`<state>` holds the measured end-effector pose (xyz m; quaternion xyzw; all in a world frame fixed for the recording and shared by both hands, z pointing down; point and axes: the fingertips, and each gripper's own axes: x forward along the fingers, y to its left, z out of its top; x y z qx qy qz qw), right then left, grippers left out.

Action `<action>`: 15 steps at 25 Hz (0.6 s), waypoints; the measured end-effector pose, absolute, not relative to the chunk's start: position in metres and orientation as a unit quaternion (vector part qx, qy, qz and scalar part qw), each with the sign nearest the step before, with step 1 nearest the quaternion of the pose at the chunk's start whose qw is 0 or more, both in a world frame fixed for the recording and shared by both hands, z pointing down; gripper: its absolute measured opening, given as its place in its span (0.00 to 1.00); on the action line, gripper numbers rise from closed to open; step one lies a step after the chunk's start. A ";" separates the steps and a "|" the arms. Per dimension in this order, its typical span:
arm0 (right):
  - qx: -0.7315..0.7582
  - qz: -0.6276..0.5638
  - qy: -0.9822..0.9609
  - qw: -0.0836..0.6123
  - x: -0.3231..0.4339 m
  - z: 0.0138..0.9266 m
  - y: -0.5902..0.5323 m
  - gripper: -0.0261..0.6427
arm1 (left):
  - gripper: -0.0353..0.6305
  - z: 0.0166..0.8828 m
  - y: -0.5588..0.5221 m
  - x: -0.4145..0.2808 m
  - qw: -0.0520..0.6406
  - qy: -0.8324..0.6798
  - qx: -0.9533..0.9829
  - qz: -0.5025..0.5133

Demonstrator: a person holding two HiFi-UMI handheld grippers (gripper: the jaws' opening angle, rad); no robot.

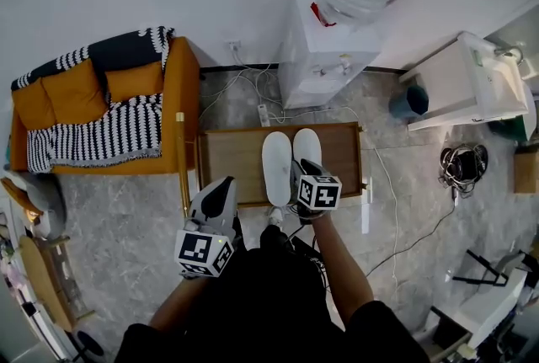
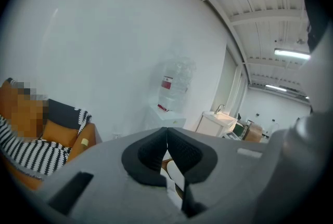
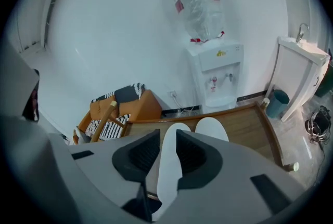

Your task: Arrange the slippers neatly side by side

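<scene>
Wooden bench (image 1: 232,157): slippers (image 1: 276,163) paired. Right hand-held gripper (image 3: 167,137) released at heels; pulling back may skew pair. Left hand-held gripper (image 2: 166,132) clenched, empty.

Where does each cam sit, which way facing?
Head view: on the head, steeply down at slippers on wooden tray; forearms, left gripper, right gripper show.
Left gripper view: on left gripper, facing wall and water dispenser; shut jaws show.
Right gripper view: on right gripper, down at slippers; open jaws show.
Shared: all see the water dispenser.
</scene>
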<state>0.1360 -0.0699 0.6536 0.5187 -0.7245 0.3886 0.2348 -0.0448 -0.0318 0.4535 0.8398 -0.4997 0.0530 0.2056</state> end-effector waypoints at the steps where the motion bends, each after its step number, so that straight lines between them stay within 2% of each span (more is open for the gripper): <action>1: 0.521 0.378 -0.731 0.228 0.135 0.641 -0.069 0.18 | 0.08 0.452 -0.030 -0.045 0.204 -0.500 0.840 0.051; 15: 0.527 0.261 -0.796 0.145 0.114 0.499 -0.033 0.08 | 0.08 0.427 -0.012 -0.047 0.179 -0.515 0.838 0.024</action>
